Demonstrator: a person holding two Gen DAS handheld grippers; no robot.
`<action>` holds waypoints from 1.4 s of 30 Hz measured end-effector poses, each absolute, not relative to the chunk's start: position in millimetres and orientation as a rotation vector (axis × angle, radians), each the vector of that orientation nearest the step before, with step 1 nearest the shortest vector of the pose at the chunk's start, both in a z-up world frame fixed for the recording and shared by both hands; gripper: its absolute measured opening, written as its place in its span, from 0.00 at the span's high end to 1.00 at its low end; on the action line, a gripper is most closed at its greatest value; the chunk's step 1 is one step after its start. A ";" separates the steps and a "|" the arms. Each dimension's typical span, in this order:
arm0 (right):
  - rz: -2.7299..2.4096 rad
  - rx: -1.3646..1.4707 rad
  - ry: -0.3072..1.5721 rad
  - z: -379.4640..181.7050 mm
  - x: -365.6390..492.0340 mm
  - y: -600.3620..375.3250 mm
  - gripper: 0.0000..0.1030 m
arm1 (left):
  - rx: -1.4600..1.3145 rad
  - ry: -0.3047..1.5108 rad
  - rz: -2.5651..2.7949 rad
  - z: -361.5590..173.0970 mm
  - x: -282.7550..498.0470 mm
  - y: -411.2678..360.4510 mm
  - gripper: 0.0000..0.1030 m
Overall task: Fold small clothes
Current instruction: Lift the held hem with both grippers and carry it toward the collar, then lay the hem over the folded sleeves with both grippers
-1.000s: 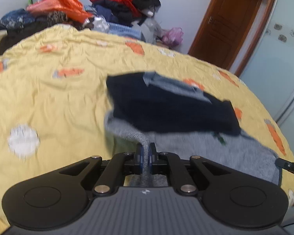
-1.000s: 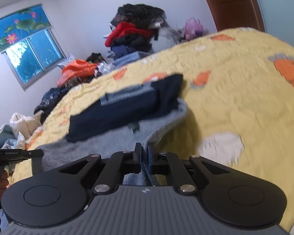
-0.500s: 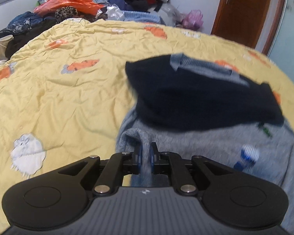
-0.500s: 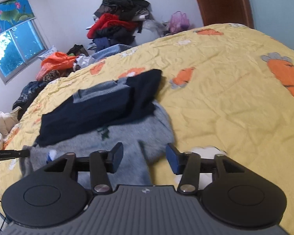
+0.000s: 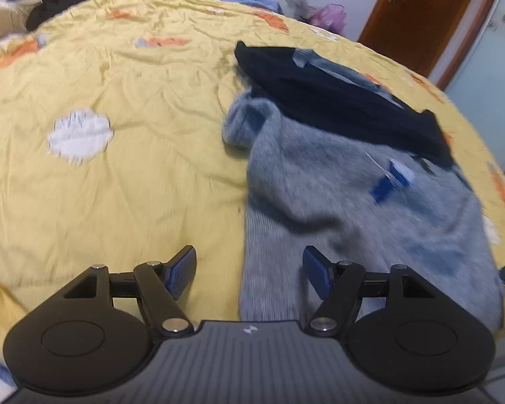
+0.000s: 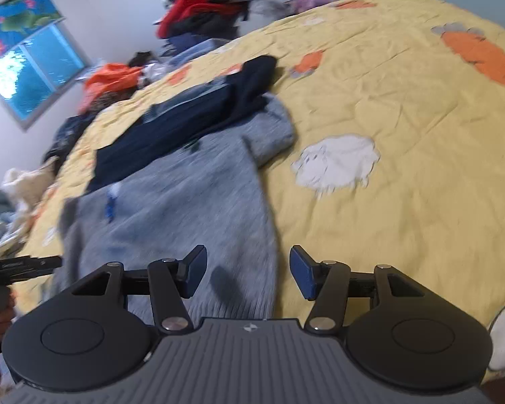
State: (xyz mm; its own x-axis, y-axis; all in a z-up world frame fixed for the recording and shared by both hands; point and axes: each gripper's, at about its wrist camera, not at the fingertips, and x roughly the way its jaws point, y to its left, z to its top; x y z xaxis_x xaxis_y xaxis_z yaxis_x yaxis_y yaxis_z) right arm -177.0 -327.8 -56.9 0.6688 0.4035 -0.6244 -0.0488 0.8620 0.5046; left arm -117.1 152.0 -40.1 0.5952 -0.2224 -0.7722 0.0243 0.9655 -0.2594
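A grey knit sweater (image 5: 346, 208) lies spread on the yellow bedspread (image 5: 118, 175), with a folded dark navy garment (image 5: 336, 101) lying across its far end. My left gripper (image 5: 249, 274) is open and empty, over the sweater's near left edge. In the right wrist view the sweater (image 6: 185, 208) and the navy garment (image 6: 192, 114) lie ahead. My right gripper (image 6: 247, 271) is open and empty over the sweater's near right edge. The left gripper's handle (image 6: 17, 266) shows at the left edge.
The bedspread (image 6: 404, 168) has carrot and white sheep prints. Piles of clothes (image 6: 205, 13) are heaped beyond the bed's far side by a window (image 6: 33, 67). A brown wooden door (image 5: 421, 13) stands at the far right.
Both grippers held the sweater's near hem. The right one opened first, then the left. The sweater now lies flat on the bed and both grippers have drawn back slightly.
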 end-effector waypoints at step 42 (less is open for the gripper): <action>0.296 0.512 0.544 12.3 -95.3 -301.5 0.81 | -0.111 0.730 -0.257 42.6 -60.6 72.0 0.92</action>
State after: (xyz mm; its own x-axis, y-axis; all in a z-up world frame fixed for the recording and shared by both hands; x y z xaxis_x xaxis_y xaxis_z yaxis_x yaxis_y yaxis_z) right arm -95.3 -301.5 12.3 0.8185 0.3967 -0.4155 -0.1332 0.8346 0.5345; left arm -60.6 72.0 42.6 0.7156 -0.2698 -0.6443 0.1929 0.9629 -0.1889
